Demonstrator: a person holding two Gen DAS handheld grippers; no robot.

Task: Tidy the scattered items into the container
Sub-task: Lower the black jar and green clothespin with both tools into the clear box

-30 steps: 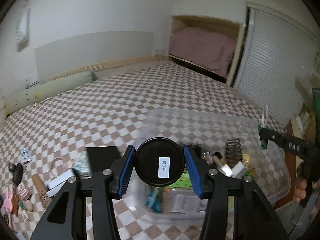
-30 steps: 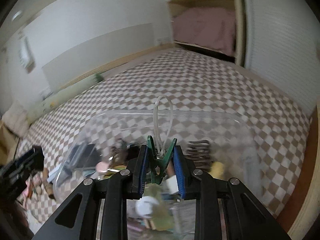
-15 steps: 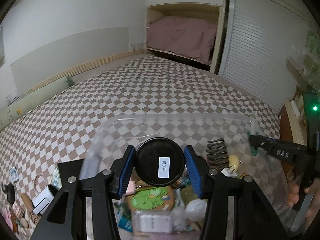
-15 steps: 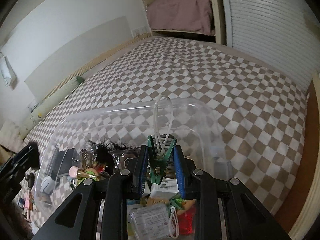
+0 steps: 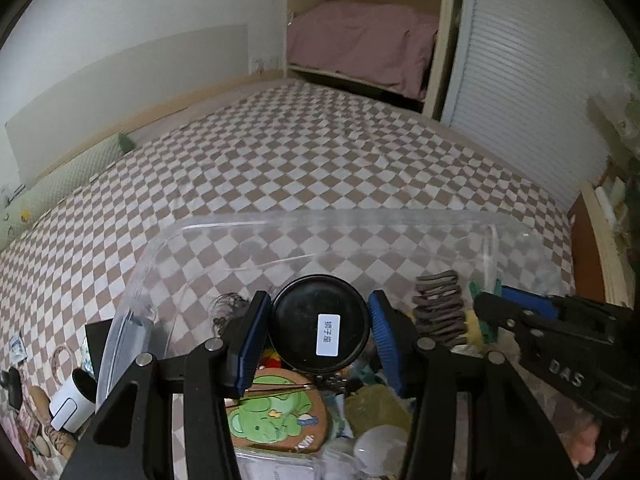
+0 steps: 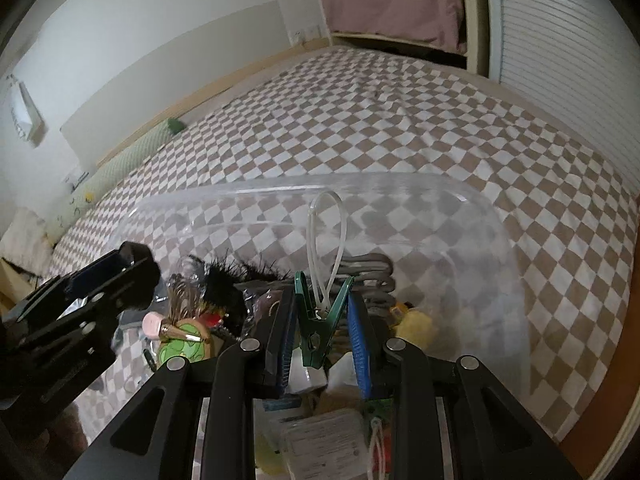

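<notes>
My left gripper [image 5: 320, 334] is shut on a round black case [image 5: 320, 328] with a white label and holds it over the clear plastic container [image 5: 240, 224]. My right gripper [image 6: 322, 328] is shut on a green clothes peg [image 6: 320, 320] with a white loop, also over the container [image 6: 400, 188]. The container holds several items: a green frog pouch [image 5: 276, 416], a brown coil hair tie [image 5: 438, 312] and small packets. Each gripper shows in the other's view, the right one [image 5: 500, 300] at the right and the left one [image 6: 116, 268] at the left.
The container sits on a brown-and-white checkered bedspread [image 5: 320, 152]. Scattered items lie left of it: a black flat box [image 5: 96, 340], a white device [image 5: 70, 406] and small bits at the left edge. A green bolster [image 5: 72, 172] lies far left. A wooden ledge [image 5: 588, 248] runs along the right.
Both grippers have moved over the container with their items held, and now sit lower and closer to its contents. The right gripper has come in beside the left.
</notes>
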